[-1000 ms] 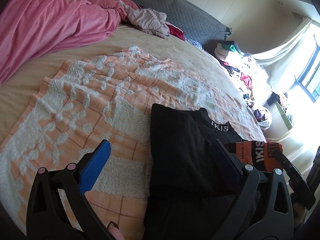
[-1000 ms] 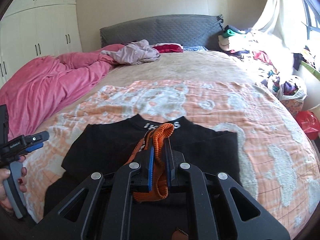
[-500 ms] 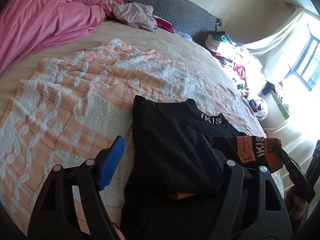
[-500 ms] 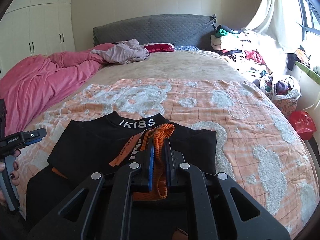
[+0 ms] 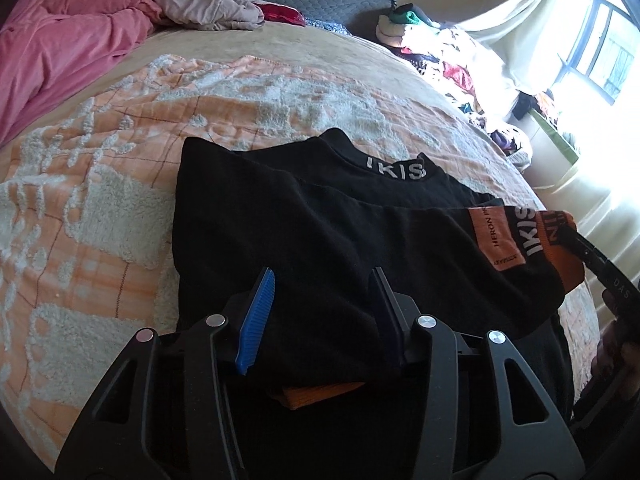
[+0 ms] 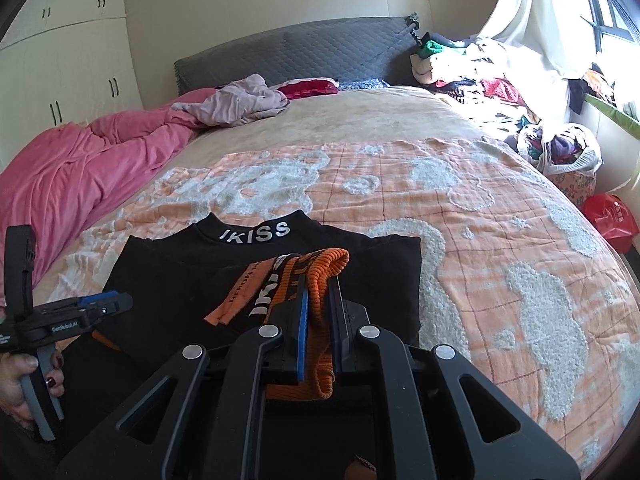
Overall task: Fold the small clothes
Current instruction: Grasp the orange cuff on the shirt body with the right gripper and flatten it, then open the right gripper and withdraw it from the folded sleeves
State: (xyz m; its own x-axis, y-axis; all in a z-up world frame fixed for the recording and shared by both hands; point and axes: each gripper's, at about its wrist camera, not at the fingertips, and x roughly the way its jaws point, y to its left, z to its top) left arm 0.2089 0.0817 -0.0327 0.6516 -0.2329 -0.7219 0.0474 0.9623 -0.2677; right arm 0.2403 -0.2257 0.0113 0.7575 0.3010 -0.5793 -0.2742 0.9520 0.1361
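Note:
A black top (image 5: 304,208) with a white "IKISS" collar and an orange ribbed cuff lies on the orange and white blanket (image 5: 100,152); it also shows in the right wrist view (image 6: 192,276). My left gripper (image 5: 324,284) is partly open, its jaws standing either side of a raised fold of the black fabric. My right gripper (image 6: 322,292) is shut on the orange cuff (image 6: 324,268) and holds the sleeve over the top's front. The left gripper also shows at the left of the right wrist view (image 6: 96,308).
A pink duvet (image 6: 80,160) lies at the left of the bed, crumpled clothes (image 6: 240,100) near the grey headboard (image 6: 304,48). A heap of clothes (image 6: 480,72) and bags (image 6: 608,216) stand beside the bed on the right.
The left gripper has moved right onto the black top and its jaws have narrowed around a fold. The right gripper keeps the orange cuff and has carried it a little nearer over the top.

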